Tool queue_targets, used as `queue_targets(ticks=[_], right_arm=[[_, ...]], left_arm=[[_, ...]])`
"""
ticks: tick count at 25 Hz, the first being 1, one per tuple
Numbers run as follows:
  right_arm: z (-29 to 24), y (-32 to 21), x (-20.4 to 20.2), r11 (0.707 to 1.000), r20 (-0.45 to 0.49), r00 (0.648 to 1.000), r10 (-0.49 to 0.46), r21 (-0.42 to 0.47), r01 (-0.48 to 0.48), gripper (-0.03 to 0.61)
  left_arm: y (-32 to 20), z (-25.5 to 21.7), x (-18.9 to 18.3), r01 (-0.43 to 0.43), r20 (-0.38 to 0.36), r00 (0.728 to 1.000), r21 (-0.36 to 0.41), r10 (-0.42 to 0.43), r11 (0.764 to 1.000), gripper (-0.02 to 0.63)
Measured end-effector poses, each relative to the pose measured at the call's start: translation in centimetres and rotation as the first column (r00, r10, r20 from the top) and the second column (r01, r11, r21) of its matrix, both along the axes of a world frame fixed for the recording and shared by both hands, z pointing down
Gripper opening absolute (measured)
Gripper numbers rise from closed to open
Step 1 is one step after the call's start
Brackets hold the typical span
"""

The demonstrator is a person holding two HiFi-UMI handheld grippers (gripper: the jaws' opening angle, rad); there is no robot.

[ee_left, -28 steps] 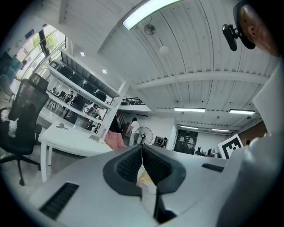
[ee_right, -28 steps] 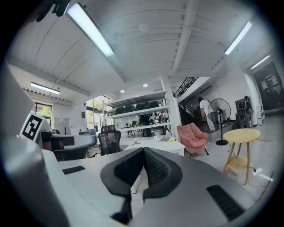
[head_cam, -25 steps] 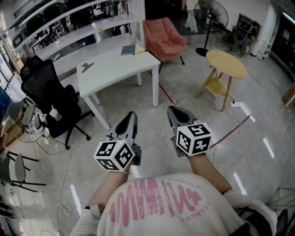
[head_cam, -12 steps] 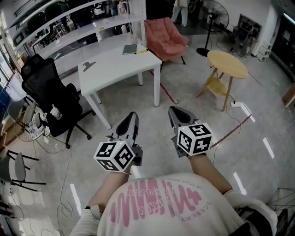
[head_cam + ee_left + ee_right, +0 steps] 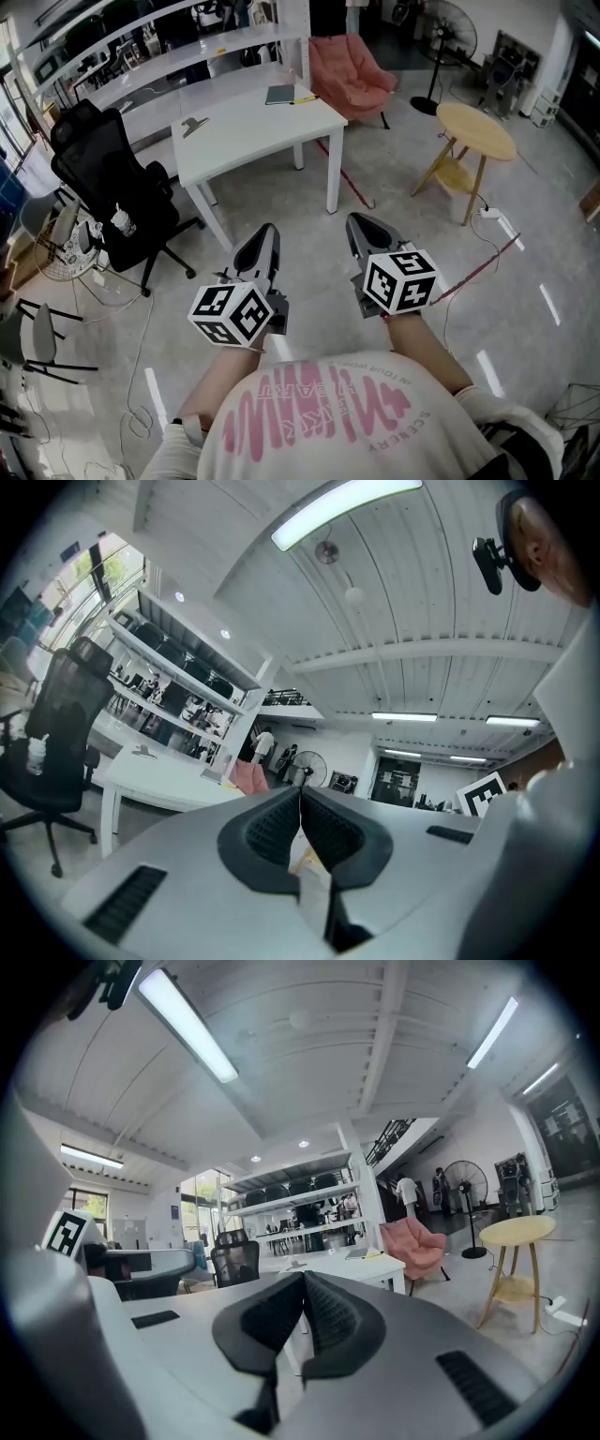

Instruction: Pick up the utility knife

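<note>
A white table stands ahead of me on the floor. On its left part lies a small grey tool, too small to identify as the utility knife; it also shows in the left gripper view. A dark notebook and a yellow pen lie at the table's far edge. My left gripper and right gripper are held level in front of my chest, well short of the table. Both are shut with nothing between the pads.
A black office chair stands left of the table. A pink armchair, a round wooden side table and a standing fan are to the right. Red tape and cables lie on the floor.
The table, the chairs and the rest of the room have slid down and to the right in the head view, so I have come closer. Both grippers keep their pose, shut.
</note>
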State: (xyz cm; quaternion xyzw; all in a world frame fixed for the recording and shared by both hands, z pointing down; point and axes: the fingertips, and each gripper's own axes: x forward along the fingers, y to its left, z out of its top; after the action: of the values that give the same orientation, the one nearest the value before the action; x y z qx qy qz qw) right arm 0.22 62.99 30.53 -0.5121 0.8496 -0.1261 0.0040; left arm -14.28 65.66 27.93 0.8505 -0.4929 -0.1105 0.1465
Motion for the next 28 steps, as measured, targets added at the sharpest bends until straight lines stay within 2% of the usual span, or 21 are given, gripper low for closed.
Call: queue_targets(ticks=[2,6,10,12,16,20,25,28], right_arm=[[0.9,-0.2,-1.1,1.0,-0.023,1.0,0.002,-0.001,-0.002,0.014],[2.0,-1.2,-2.5,1.0,-0.026,1.0,0.013,-0.029,-0.013,0.014],[1.1,-3.2,-3.2,0.999,-0.017,0.999,0.037,-0.005,-0.037,0.014],[1.0,-4.2,-3.4,0.999,-0.025,0.999,0.044,0.002,-0.044,0.014],[0.8,-5.5,-4.2,0.999,-0.072,0.997,0.039,0.013,-0.038,0.014],[1.3,-6.7,-4.3,0.999,-0.129,0.991,0.041,0.02,-0.039,0.014],[2.4,-9.0,-3.2,0.999,-0.102,0.994,0.049,0.004,-0.049,0.014],[3.6,-11.2,-2.3,0.998,-0.089,0.995,0.054,-0.01,-0.055,0.014]], left_arm=[[-0.5,0.9,-1.4,0.018,0.005,1.0,-0.015,-0.018,1.0,0.025],[-1.6,2.0,-4.0,0.007,-0.065,0.998,-0.063,-0.012,0.998,0.025],[-2.6,2.1,-5.9,0.002,-0.029,1.0,-0.05,-0.003,0.999,0.025],[-3.2,3.1,-6.8,0.004,-0.012,1.0,-0.068,-0.005,0.998,0.025],[-4.4,4.1,-8.1,0.008,-0.028,1.0,-0.083,-0.01,0.997,0.025],[-5.3,4.1,-8.2,-0.013,-0.028,1.0,-0.055,0.011,0.998,0.025],[-7.8,5.2,-7.3,-0.022,-0.049,0.999,-0.063,0.018,0.998,0.025],[-10.1,5.5,-6.1,-0.028,-0.033,0.999,-0.055,0.026,0.998,0.025]])
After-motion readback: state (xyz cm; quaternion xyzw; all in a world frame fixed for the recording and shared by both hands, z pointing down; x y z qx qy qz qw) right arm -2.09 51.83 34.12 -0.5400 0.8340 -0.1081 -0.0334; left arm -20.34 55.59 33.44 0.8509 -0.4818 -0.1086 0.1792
